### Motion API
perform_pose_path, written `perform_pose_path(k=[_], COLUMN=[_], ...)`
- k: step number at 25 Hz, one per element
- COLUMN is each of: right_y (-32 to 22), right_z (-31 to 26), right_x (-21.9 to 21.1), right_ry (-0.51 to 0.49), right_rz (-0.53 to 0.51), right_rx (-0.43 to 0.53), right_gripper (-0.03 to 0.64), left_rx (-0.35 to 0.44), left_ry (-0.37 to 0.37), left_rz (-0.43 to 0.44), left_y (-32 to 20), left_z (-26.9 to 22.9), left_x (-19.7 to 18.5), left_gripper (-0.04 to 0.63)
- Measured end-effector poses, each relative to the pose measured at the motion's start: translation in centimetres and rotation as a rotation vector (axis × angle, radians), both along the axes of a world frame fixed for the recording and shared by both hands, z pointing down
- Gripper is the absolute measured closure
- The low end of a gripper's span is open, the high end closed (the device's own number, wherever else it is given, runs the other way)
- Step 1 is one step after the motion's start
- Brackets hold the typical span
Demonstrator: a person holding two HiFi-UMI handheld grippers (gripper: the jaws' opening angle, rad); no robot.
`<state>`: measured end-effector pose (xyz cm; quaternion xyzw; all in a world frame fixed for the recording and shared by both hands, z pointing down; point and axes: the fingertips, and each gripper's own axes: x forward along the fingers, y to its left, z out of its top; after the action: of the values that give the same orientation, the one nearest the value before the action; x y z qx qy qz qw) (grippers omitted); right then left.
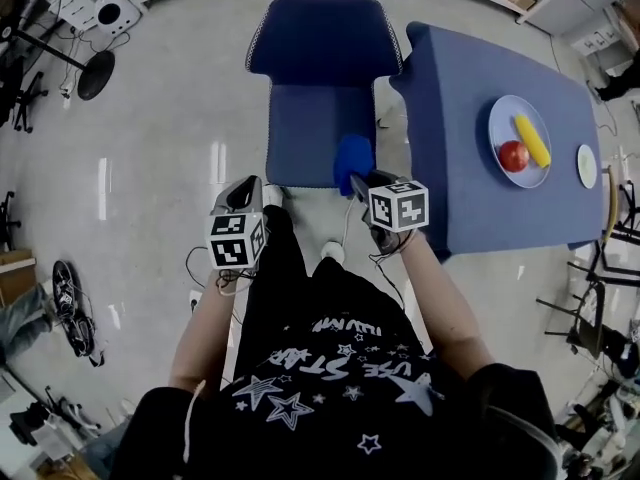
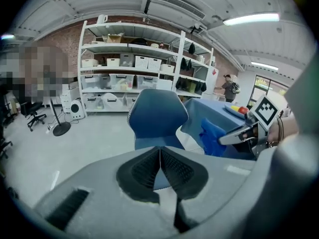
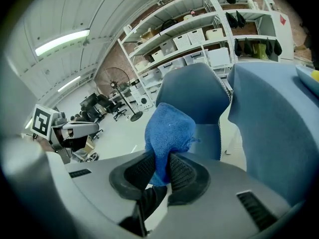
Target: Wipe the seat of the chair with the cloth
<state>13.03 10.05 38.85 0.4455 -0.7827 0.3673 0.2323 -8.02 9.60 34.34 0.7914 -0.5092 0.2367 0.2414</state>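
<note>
The right tool [image 3: 162, 166] has its jaws pressed onto a blue cloth [image 3: 168, 133], pinching the cloth's lower end. The rest stands out past the jaw tips in a rounded bunch. Its long axis runs along the tool's own line, and the free end points toward the backrest of the chair [image 1: 322, 36].

In the head view the right tool [image 1: 358, 182] holds the cloth [image 1: 352, 160] over the front right corner of the seat [image 1: 318, 128]. Whether cloth and seat touch cannot be told.

The left tool [image 2: 159, 159] has its jaws pressed together with nothing between them. In the head view the left tool [image 1: 243, 192] hangs over the floor [image 1: 160, 168], just off the seat's front left corner.

Right of the chair stands a blue-covered tabletop [image 1: 460, 208]. It carries a plate [image 1: 500, 118] with a banana [image 1: 532, 140] and a red fruit [image 1: 513, 155].
</note>
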Motion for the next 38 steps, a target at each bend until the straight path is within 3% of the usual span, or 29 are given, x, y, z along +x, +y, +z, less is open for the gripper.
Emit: perform_pose_path(k=[13, 27, 38], right_y=[-9.8, -22.3, -28.2], right_z=[5.4, 16.4, 23.5], right_x=[-1.1, -10.6, -16.4], right_ry=[0.111, 0.246, 0.344], right_rz=[0.132, 0.003, -0.137], right_rx=[-0.102, -0.155, -0.171], right_gripper=[0.551, 0.55, 0.551], left_rx=[-0.091, -0.221, -0.283], left_ry=[0.023, 0.034, 0.057], left_rz=[0.18, 0.228, 0.235], left_y=[-13.1, -22.5, -25.5], left_z=[5.4, 16.1, 22.3], left_x=[-0.6, -5.5, -8.5], left_gripper=[0.574, 0.574, 0.574])
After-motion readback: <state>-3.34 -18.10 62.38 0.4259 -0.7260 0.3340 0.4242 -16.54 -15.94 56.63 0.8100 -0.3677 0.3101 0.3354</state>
